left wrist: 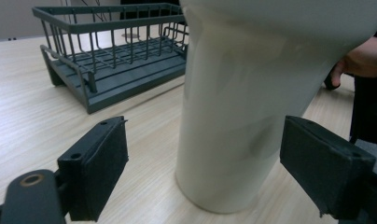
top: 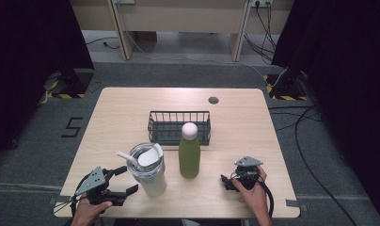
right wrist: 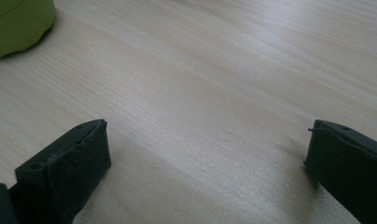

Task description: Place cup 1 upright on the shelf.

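The left gripper (left wrist: 203, 168) is being held with its jaws wide apart, and the white tumbler (left wrist: 252, 102) is being framed between them: its base is standing on the table (left wrist: 32, 107) slightly ahead of the pads, nearer the right-hand pad, with a gap being left on either side, so nothing is being touched. In the high view the same gripper (top: 121, 181) is seen at the near left corner, the tumbler (top: 150, 174) just beyond its fingertips.

Beyond the left-hand jaw, bare wood is being left open up to the dark wire basket (left wrist: 116, 56), which is sitting well apart from the pads. Past the right-hand jaw, the table edge is lying close.

The right gripper (right wrist: 205, 158) is being kept with its jaws spread over bare tabletop, nothing between them. The green bottle (right wrist: 14, 23) is being seen far ahead and outside the left-hand jaw, well apart from it. In the high view this gripper (top: 229, 182) is resting near the front edge, the bottle (top: 189, 155) standing between it and the tumbler.
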Tool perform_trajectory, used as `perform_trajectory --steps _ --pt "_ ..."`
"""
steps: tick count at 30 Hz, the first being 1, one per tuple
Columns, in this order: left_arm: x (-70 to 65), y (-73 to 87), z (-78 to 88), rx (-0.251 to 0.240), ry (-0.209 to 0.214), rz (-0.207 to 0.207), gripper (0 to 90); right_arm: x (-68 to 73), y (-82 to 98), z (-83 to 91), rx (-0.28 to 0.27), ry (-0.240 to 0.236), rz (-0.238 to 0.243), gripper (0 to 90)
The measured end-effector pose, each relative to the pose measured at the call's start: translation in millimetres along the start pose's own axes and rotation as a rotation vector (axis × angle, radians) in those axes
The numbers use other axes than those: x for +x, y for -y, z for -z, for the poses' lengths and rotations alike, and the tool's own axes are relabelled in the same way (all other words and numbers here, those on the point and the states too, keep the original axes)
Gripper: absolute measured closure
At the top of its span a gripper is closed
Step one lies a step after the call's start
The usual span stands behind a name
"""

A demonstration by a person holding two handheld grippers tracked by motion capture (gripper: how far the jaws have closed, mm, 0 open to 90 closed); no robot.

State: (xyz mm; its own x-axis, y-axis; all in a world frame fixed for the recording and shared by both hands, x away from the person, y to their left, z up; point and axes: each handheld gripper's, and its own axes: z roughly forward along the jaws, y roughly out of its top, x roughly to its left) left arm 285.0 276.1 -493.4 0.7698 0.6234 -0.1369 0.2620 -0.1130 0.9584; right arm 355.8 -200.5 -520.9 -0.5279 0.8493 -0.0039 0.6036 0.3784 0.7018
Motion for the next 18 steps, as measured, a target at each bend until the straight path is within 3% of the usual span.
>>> perform_trajectory --steps 18 --pt "-18.9 -4.1 -18.1 -0.013 0.011 -0.084 14.6 0.0 -0.1 -0.1 0.0 0.0 0.0 0.3"
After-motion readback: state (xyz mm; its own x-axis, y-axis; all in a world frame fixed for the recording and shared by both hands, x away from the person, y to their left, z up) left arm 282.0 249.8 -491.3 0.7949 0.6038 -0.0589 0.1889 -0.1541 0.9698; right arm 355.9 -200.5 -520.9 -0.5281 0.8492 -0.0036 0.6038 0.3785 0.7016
